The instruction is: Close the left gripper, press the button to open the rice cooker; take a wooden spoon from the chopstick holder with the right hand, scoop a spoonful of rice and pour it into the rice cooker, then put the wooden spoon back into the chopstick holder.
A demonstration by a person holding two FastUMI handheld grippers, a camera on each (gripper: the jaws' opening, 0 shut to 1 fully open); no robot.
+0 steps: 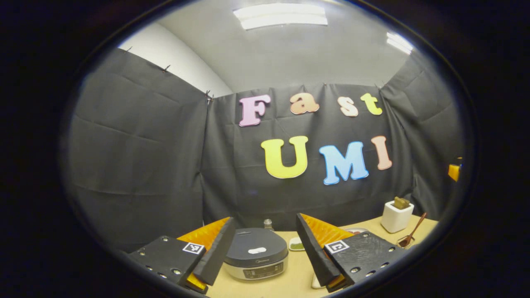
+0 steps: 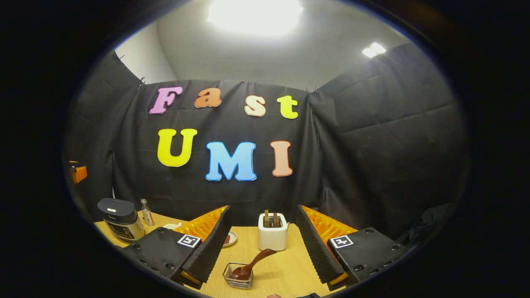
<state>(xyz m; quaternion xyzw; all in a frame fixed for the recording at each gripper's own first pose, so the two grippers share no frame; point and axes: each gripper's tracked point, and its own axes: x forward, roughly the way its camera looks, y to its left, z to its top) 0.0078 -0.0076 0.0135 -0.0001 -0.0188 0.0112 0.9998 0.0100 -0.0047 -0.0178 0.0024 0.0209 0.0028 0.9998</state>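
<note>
So, tabletop (image 2: pixel 285 265): pale wood, carrying everything below; the rice cooker serves as the landmark.
Rice cooker (image 1: pixel 256 253): dark domed lid down and closed, silver band with a front panel; in the left gripper view it sits straight ahead, framed between the two fingers.
Left tongs (image 1: pixel 263 248): spread wide, holding nothing, raised above the tabletop on the near side of the rice cooker and apart from it.
Right tongs (image 2: pixel 265 244): spread wide too, empty, well to the right of the rice cooker, facing the chopstick holder.
Chopstick holder (image 2: pixel 273 236): white, upright, well to the right of the rice cooker near the back wall, with brown utensil ends poking out of its top.
Wire basket (image 2: pixel 237 276): small metal mesh, nearer the camera than the chopstick holder, on the far right side from the rice cooker.
Wooden spoon (image 2: pixel 251 265): dark brown, bowl down in the wire basket, handle leaning up towards the chopstick holder.
Small bottle (image 2: pixel 145 212): upright, just right of the rice cooker in the right gripper view.
Small dish (image 1: pixel 296 245): white, with something green in it, just beside the rice cooker's right.
</note>
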